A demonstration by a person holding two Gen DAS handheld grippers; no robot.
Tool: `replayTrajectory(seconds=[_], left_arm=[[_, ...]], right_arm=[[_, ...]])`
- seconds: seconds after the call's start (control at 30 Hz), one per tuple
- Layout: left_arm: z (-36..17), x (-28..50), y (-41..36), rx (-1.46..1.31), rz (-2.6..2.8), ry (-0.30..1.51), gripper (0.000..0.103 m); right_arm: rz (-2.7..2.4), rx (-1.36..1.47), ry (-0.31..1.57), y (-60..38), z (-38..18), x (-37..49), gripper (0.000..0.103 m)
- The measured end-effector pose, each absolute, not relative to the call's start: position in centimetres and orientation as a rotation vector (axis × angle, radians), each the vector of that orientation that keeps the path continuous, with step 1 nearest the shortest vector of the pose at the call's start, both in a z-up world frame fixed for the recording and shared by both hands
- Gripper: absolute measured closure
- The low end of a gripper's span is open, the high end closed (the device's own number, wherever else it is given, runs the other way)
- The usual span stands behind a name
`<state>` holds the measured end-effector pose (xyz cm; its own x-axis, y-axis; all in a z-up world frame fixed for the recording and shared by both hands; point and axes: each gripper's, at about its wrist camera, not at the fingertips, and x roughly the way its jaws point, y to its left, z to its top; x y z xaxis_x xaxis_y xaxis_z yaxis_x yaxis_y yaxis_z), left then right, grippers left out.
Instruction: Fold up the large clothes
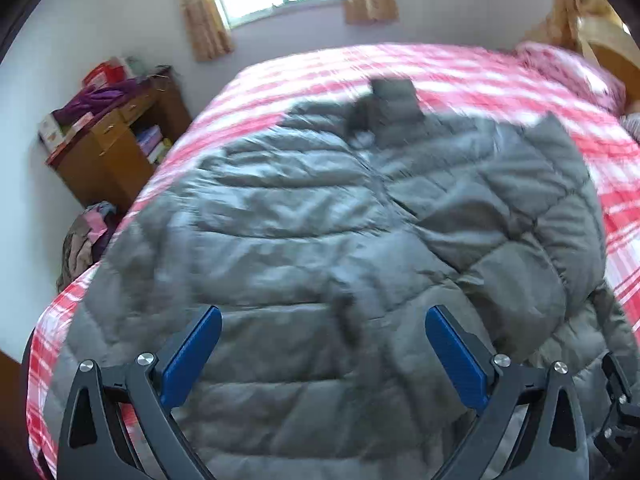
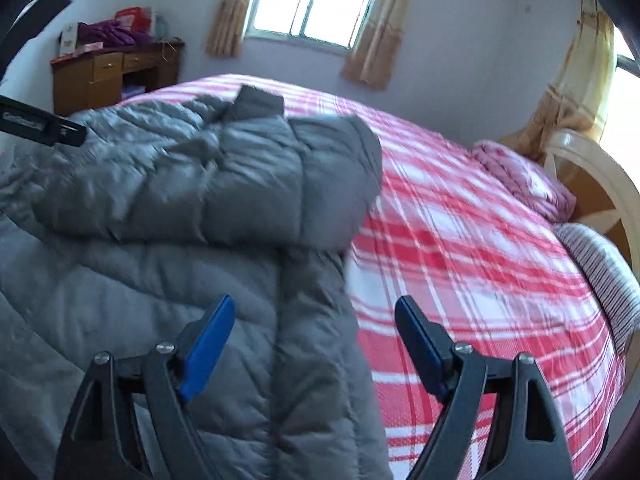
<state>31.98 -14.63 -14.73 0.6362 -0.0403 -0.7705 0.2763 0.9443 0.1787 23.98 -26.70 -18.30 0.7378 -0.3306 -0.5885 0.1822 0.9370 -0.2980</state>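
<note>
Grey puffer jacket (image 1: 304, 220) spread on red-plaid bed (image 2: 480, 248), no legible writing or labels
Left claw (image 1: 323, 320) released, nothing between pads, over jacket body; right claw (image 2: 314, 310) released over jacket's right edge, sleeve (image 2: 248, 184) folded across; bare bed to the right up to pillow (image 2: 524, 176), desk (image 1: 116, 148) left

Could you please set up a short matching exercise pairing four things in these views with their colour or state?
1. puffer jacket
2. bedspread
3. desk
4. right gripper

A. red and white plaid
B. jaws open, nothing between the pads
C. grey, quilted, one sleeve folded across
D. brown wood, cluttered top

Pairs: 1-C, 2-A, 3-D, 4-B
</note>
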Motion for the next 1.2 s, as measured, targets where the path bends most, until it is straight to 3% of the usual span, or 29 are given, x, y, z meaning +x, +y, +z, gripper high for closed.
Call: replayTrajectory(seconds=[0.03, 0.1, 0.13, 0.27, 0.53, 0.6, 0.73, 0.8, 0.87, 1.03, 1.2], left_arm=[[-15.4, 32.3, -15.2, 0.303, -0.188, 0.874, 0.012], [-16.8, 32.9, -15.7, 0.303, -0.218, 0.908, 0.072], [-17.0, 33.1, -15.6, 0.287, -0.234, 0.926, 0.078], [-15.7, 32.2, -14.4, 0.313, -0.185, 0.853, 0.081], [-15.9, 31.6, -10.5, 0.386, -0.092, 0.807, 0.079], [-16.5, 32.1, -10.2, 0.398, -0.044, 0.836, 0.052], [-14.5, 31.4, -9.7, 0.378, -0.001, 0.763, 0.039], [-12.4, 30.8, -8.9, 0.338, 0.027, 0.689, 0.018], [-10.5, 30.4, -8.6, 0.304, 0.071, 0.601, 0.011], [-10.0, 32.9, -10.5, 0.219, 0.074, 0.628, 0.011], [-13.8, 35.7, -12.9, 0.227, 0.088, 0.676, 0.011]], right_arm=[[-0.287, -0.221, 0.693, -27.0, -18.7, 24.1, 0.019], [-0.287, -0.21, 0.7, -27.6, -19.0, 24.1, 0.019], [-0.286, -0.202, 0.706, -27.8, -19.2, 24.2, 0.018], [-0.292, -0.157, 0.731, -28.8, -19.5, 23.6, 0.013], [-0.294, -0.127, 0.774, -29.3, -20.3, 24.0, 0.009], [-0.291, -0.128, 0.782, -29.4, -20.3, 24.0, 0.008], [-0.242, -0.095, 0.803, -29.8, -19.7, 23.7, 0.012], [-0.217, -0.071, 0.767, -30.4, -17.7, 22.7, 0.016], [-0.216, -0.046, 0.714, -31.1, -15.1, 21.8, 0.016], [-0.248, -0.038, 0.567, -32.0, -9.4, 24.8, 0.016], [-0.225, -0.044, 0.505, -31.8, -10.3, 32.4, 0.017]])
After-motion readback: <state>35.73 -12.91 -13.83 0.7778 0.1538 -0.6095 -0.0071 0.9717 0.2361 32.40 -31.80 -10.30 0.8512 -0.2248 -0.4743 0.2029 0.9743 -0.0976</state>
